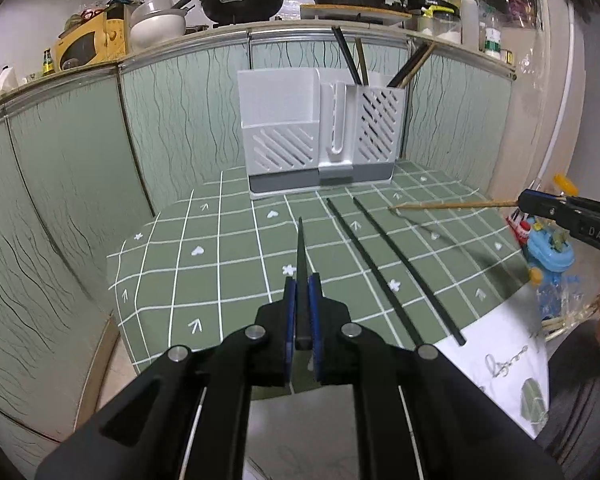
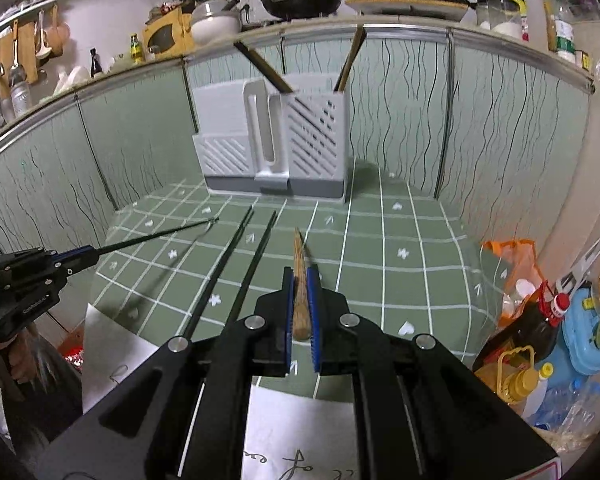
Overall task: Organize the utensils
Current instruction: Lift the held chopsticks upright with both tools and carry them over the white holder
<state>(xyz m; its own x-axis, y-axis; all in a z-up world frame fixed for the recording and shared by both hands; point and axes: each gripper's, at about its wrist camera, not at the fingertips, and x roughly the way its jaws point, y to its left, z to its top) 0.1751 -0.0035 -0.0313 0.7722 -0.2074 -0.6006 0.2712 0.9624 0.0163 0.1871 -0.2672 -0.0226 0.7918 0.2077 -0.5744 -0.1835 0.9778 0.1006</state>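
**Two chopsticks lifted, holder ahead**

Nearest, the left gripper [image 1: 302, 312] is clamped on a black chopstick [image 1: 301, 256], and the right gripper [image 2: 302, 308] is clamped on a wooden chopstick [image 2: 300, 280]; both sticks point forward above the green gridded tabletop [image 1: 204, 280]. Two more black chopsticks [image 1: 384, 264] lie side by side toward the near edge, one end overhanging a sheet of paper [image 1: 500, 344]. At the far edge stands the white utensil holder [image 1: 320, 136], its right compartment already holding chopsticks. Risk: each stick is gripped near one end, so it may pivot between the pads and miss the narrow compartment, or strike the sticks inside.
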